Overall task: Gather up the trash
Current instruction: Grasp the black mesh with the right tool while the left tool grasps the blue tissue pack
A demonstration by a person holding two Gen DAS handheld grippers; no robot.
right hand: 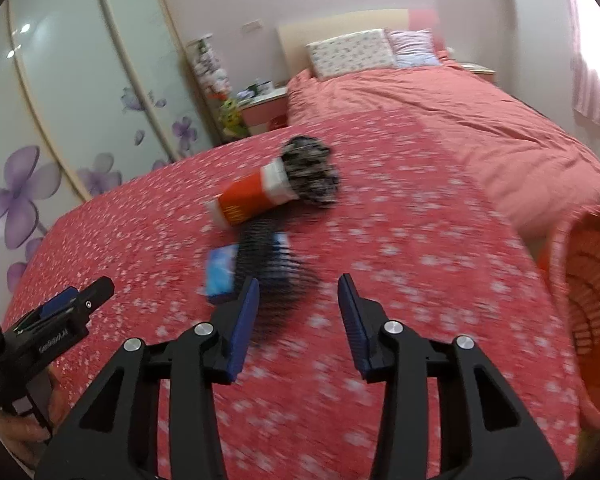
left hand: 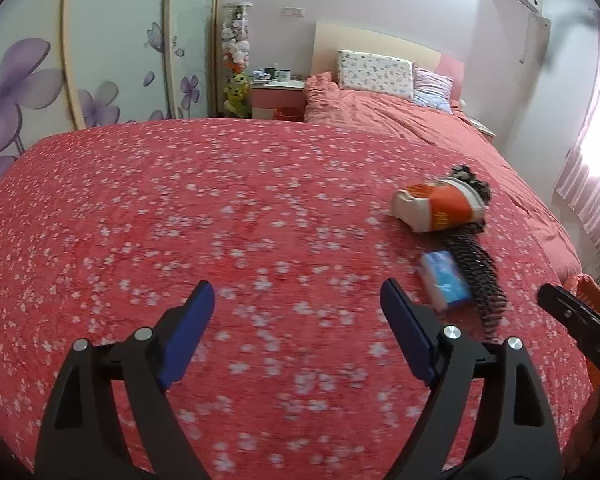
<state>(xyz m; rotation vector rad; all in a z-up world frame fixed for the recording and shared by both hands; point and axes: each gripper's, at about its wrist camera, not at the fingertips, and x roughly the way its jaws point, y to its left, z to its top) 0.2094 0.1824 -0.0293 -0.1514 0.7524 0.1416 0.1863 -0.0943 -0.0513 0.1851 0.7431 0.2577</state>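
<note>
An orange-and-white paper cup [left hand: 440,206] lies on its side on the red flowered bedspread [left hand: 220,220], with black mesh netting [left hand: 482,280] around and below it. A blue tissue packet [left hand: 446,280] lies beside the netting. My left gripper [left hand: 298,300] is open and empty, left of the packet. In the right wrist view the cup [right hand: 248,196], netting [right hand: 284,268] and packet [right hand: 222,270] lie just ahead of my right gripper [right hand: 298,294], which is open and empty. An orange basket [right hand: 588,300] stands at the right.
Pillows [left hand: 374,72] and a headboard are at the far end. A nightstand [left hand: 278,98] with cups and a stuffed-toy column [left hand: 236,60] stand by the flowered wardrobe [left hand: 60,60]. A curtained window [left hand: 596,160] is on the right. The left gripper body [right hand: 56,320] shows at lower left.
</note>
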